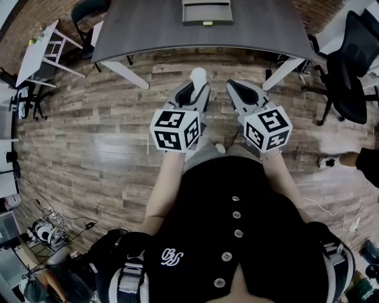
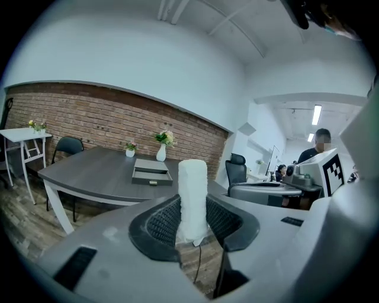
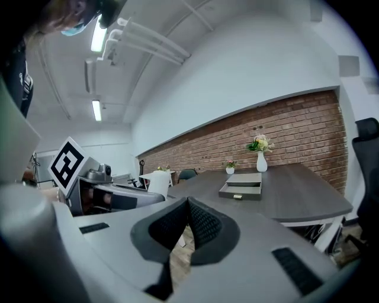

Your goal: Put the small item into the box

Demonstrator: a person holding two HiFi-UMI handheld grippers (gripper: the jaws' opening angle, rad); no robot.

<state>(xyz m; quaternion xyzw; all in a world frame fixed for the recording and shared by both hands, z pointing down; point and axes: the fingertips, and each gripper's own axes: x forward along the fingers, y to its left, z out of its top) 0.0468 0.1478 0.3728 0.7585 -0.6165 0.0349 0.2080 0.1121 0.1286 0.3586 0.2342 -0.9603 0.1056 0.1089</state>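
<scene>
The small item point(image 1: 198, 76) is a white foam-like cylinder that stands upright between the pads of my left gripper point(image 1: 198, 89), which is shut on it. In the left gripper view the item point(image 2: 193, 198) rises above the black ribbed pads point(image 2: 163, 222). My right gripper point(image 1: 238, 90) is held beside it over the wood floor, jaws closed together with nothing between them point(image 3: 186, 214). The box point(image 1: 206, 12) is a low grey drawer unit with its drawer pulled open, on the dark grey table point(image 1: 148, 29) ahead. It also shows in both gripper views, box point(image 2: 151, 171) and box point(image 3: 243, 186).
A white vase with flowers point(image 2: 161, 151) and a small pot point(image 2: 129, 151) stand behind the box by the brick wall. Black office chairs point(image 1: 349, 65) are at the right, a white side table point(image 1: 41, 50) at the left. Someone's shoe point(image 1: 327, 161) is on the floor at right.
</scene>
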